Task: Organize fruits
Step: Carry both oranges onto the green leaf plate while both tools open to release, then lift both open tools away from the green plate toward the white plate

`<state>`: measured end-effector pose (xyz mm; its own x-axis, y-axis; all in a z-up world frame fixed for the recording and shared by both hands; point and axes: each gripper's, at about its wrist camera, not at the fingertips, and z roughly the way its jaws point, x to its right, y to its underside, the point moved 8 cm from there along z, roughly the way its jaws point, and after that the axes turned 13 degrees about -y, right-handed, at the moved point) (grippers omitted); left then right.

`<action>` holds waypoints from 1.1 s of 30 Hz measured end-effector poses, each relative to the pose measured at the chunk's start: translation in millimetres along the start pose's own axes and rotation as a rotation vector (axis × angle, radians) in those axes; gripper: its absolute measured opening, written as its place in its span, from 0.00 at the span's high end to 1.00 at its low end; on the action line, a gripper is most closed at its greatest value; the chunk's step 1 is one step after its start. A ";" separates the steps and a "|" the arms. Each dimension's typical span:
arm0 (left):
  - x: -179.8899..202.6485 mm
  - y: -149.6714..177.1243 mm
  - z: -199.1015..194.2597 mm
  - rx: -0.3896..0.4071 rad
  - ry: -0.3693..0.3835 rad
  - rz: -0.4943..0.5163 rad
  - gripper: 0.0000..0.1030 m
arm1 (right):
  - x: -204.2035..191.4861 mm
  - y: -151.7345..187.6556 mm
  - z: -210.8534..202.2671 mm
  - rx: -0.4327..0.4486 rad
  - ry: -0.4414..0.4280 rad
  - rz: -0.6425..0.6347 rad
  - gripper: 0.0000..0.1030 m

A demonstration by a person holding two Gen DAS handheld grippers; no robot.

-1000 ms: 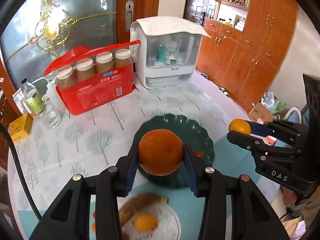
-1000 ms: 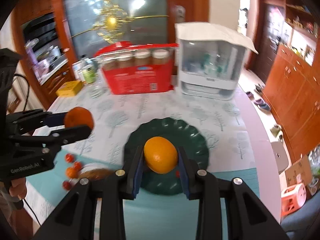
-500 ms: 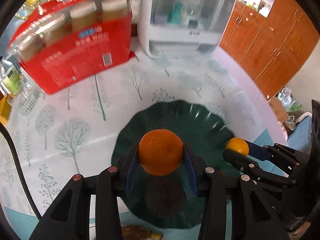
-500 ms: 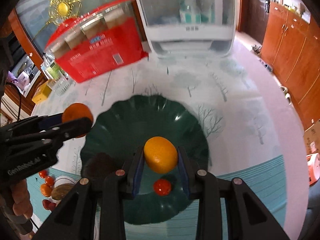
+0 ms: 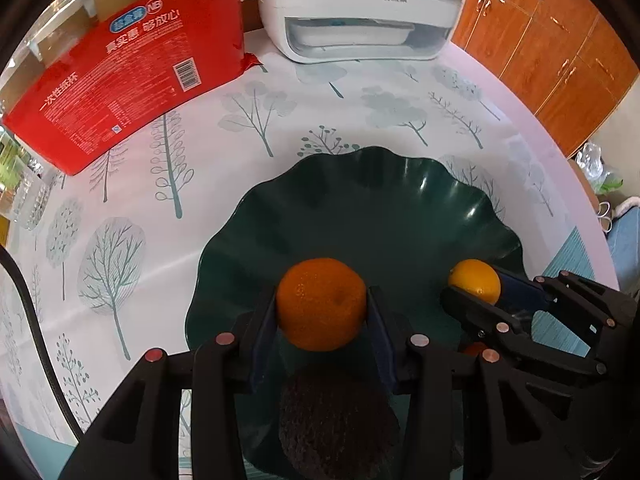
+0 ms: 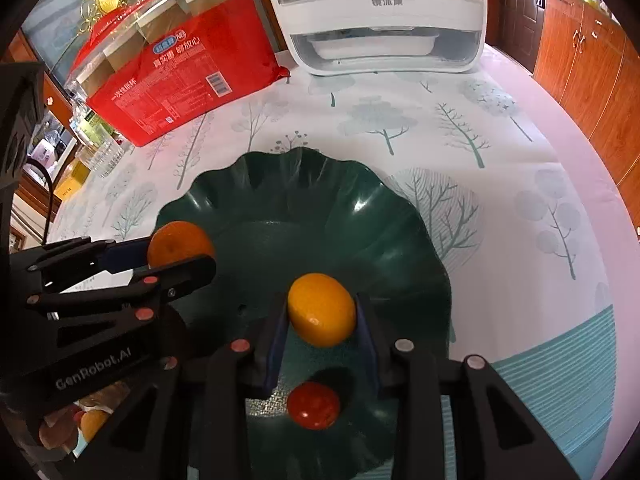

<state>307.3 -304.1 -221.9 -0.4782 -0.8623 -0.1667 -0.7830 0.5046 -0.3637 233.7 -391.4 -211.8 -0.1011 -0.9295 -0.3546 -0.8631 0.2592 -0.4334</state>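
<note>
While both fruits hang over the dish, the step in hand looks like the drop-off.

From the left wrist view, the left gripper (image 5: 322, 312) has its jaws clamped on a mandarin orange (image 5: 321, 304), held above the near part of the dark green scalloped plate (image 5: 360, 200). A dark, rough-skinned round thing (image 5: 336, 420) lies below the jaws; part of it is cut off by the gripper body, and I cannot say what fruit it is. To the right, the right gripper (image 5: 476, 292) comes in from the side with a smaller yellow-orange fruit (image 5: 475, 282), its far jaw mostly hidden behind it. A red carton (image 5: 120, 76) and a white appliance (image 5: 360, 12) stand at the back of the surface (image 5: 120, 240).

From the right wrist view, the right gripper's jaws are clamped on that yellow-orange fruit, over the plate's middle. A cherry tomato (image 6: 313, 405) rests on the plate just below. The left gripper shows at the plate's left rim, orange in its grip. Some fruits at the lower left are too hidden to name.

Next, I judge, each should lower to bare plate, clear of the tomato and the dark fruit, then part gently so nothing rolls.
</note>
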 end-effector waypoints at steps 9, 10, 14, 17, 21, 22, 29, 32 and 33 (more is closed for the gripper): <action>-2.5 1.9 4.5 0.001 -0.063 0.016 0.49 | 0.0 2.0 1.1 0.016 0.031 -0.011 0.64; -4.7 2.3 3.4 0.004 -0.068 0.010 0.45 | 0.3 1.7 0.2 0.022 0.032 -0.009 0.63; -13.6 2.6 -0.7 0.006 -0.057 -0.033 0.32 | 3.0 1.7 -7.1 0.043 0.025 0.008 0.58; -17.8 3.3 -8.0 0.017 -0.044 -0.057 0.26 | 3.1 2.2 -11.1 0.049 0.029 0.010 0.58; -19.9 4.4 -19.0 0.038 -0.047 -0.057 0.25 | -2.0 3.3 -16.8 0.059 0.031 -0.003 0.58; -20.7 4.8 -22.5 0.044 -0.050 -0.055 0.25 | -3.3 3.5 -18.8 0.062 0.034 -0.007 0.58; -28.1 10.4 -44.5 0.070 -0.064 -0.069 0.24 | -11.6 5.1 -36.2 0.087 0.033 -0.012 0.58; -32.9 14.6 -53.9 0.075 -0.064 -0.083 0.24 | -15.0 7.1 -45.8 0.099 0.035 -0.008 0.58; -34.5 16.1 -56.5 0.076 -0.065 -0.086 0.24 | -16.3 8.2 -49.6 0.104 0.036 -0.007 0.58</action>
<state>288.7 -263.7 -170.2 -0.3816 -0.9047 -0.1895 -0.7865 0.4256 -0.4476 203.8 -387.2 -168.5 -0.1144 -0.9396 -0.3225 -0.8082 0.2768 -0.5199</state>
